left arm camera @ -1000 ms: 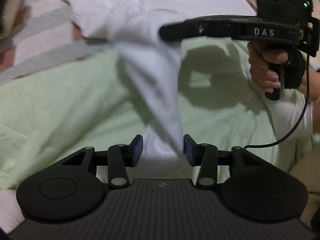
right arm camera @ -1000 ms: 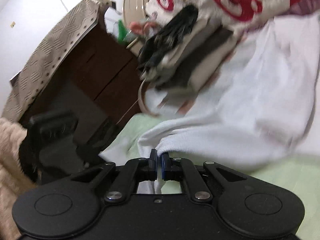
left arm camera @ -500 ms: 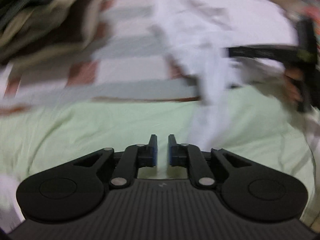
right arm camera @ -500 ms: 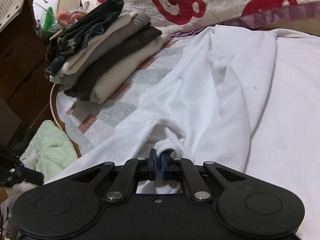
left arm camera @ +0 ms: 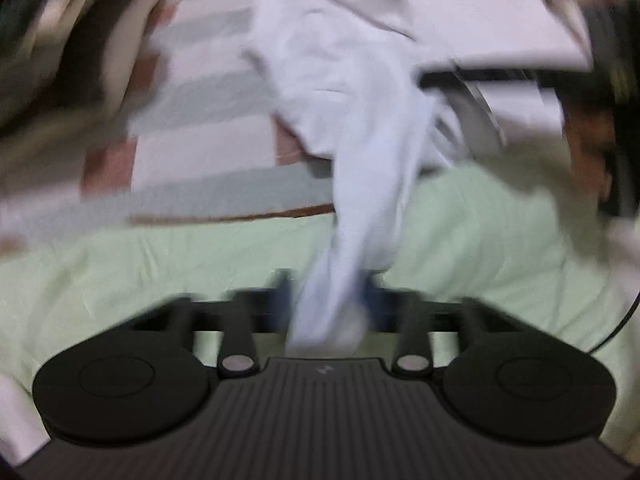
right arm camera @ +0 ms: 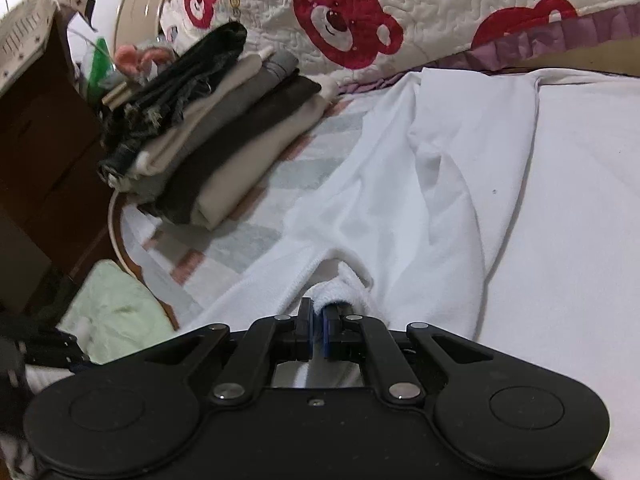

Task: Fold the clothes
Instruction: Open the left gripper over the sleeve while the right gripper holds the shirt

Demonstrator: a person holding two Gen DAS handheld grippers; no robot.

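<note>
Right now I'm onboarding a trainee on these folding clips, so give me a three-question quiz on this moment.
1. True or false: the right gripper is pinching the white garment.
2. What lies left of the garment in the right wrist view: A) a laundry basket, B) a stack of folded clothes, C) a pair of shoes?
3. What hangs between the fingers of the left gripper?

Key: 1 true; 2 B; 3 a strand of the white garment.

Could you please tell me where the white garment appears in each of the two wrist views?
Left wrist: the white garment hangs blurred down the centre into the left gripper.
Right wrist: it spreads centre to right, a fold pinched in the right gripper.
Shared landmark: the striped bedsheet.
</note>
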